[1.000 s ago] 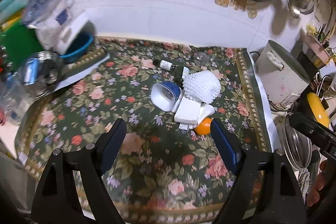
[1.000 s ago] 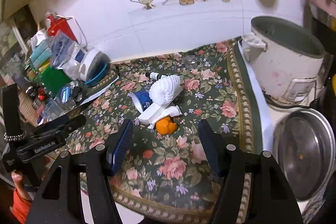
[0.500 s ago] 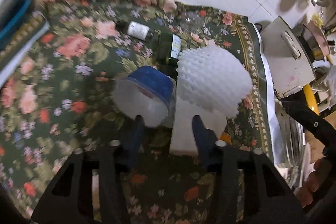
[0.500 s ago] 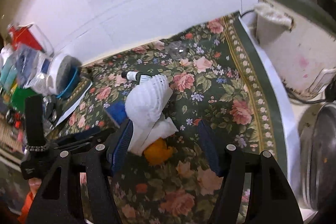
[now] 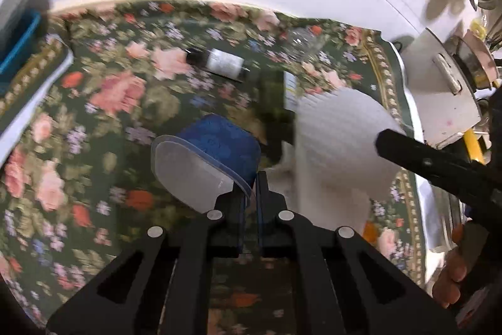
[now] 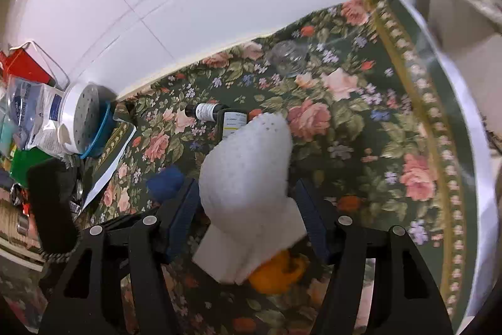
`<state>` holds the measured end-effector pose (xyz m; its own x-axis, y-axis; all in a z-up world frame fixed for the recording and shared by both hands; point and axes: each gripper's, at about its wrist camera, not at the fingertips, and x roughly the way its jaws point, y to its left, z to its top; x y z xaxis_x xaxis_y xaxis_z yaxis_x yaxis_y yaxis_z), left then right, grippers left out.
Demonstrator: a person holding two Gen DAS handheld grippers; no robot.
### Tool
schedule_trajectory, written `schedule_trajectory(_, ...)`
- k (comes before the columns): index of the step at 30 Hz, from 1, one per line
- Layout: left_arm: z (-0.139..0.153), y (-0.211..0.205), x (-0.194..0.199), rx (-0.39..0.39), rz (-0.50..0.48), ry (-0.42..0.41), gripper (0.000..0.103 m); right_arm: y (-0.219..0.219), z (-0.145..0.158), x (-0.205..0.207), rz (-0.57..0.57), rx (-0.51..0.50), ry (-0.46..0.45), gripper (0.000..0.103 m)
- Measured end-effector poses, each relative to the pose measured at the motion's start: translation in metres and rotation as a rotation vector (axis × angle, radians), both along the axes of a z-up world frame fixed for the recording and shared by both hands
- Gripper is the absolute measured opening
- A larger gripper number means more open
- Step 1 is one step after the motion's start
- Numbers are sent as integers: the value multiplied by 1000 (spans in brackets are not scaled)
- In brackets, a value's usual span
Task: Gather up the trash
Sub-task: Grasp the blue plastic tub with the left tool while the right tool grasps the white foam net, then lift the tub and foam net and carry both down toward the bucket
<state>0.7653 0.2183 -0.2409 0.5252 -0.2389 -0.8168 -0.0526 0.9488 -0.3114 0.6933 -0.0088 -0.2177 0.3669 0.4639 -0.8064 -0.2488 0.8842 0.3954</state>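
Note:
A blue plastic cup lies on its side on the floral cloth. My left gripper is shut on the cup's thin rim. Beside the cup is a white foam net on top of a white box, with an orange peel under their edge. My right gripper stands open with the foam net between its fingers; the pads do not visibly press it. A small dark bottle and a dark green bottle lie behind the pile.
A white rice cooker stands at the cloth's right edge. A perforated white tub in a blue bowl and packets crowd the left. A clear glass lid lies near the white tiled wall.
Both grippers dropped down and forward onto the trash pile. The left jaws went from wide open to shut on the cup's rim. The right fingers now straddle the foam net.

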Motion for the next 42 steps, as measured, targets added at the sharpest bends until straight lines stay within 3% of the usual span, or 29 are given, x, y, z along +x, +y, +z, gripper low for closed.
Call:
schedule_trajectory(6,15,10,-12,67,11,-42,4,10,-20,8,-16,35,65,59)
schedule_trajectory(7,17,10,-14,77,12,-49,4,10,-22,8,-16,50,74,51)
schedule_trajectory(10,24,6,-20,97,11,-67,4,11,-19,4,-14,62,62,42)
schedule_trajectory(20,67,-28,-57,118,20,-158,4,-13,37,-31,-5,40,-148,36)
schedule_trajectory(28,114,-80,-120,149,77,-281,4,-64,83,-82,14,9,-306,35)
schedule_trajectory(35,144,-120,-184,174,127,-351,4,-102,114,-127,57,11,-396,35)
schedule_trajectory(42,161,-134,-232,183,139,-376,4,-118,136,-169,91,11,-449,35)
